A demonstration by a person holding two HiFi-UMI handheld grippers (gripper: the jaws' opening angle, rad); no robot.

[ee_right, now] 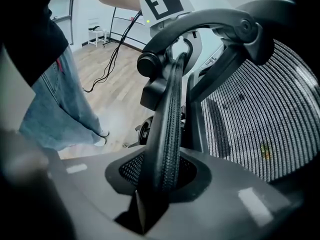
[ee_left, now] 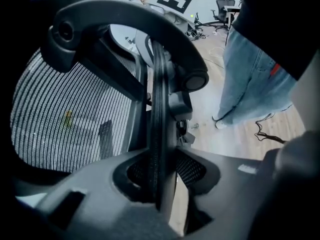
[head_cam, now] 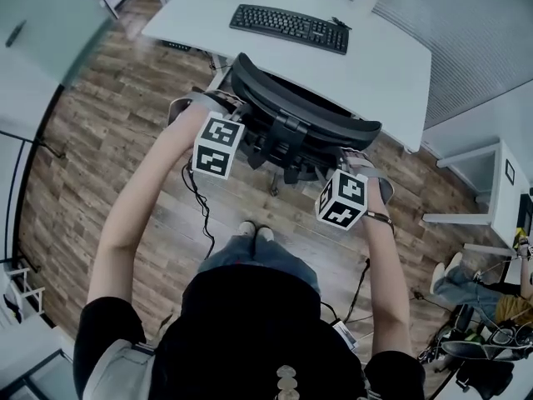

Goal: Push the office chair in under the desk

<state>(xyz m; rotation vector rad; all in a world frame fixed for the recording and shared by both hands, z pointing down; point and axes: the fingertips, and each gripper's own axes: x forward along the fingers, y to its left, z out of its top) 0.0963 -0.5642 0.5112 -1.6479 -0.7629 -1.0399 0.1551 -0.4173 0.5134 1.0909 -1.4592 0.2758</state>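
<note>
As left tool [ee_left: 160, 181], right tool [ee_right: 162, 184] clamp office chair [head_cam: 291, 111] | desk [head_cam: 387, 65] ahead

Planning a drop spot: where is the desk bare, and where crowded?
Bare: desk left of the keyboard, and its right end between keyboard and near corner. Crowded: middle of the near edge, where the chair back stands.

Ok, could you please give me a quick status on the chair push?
Left gripper and right gripper shut on office chair backrest rim, one each side. Backrest close to desk edge. No blocker seen; under-desk space hidden.
</note>
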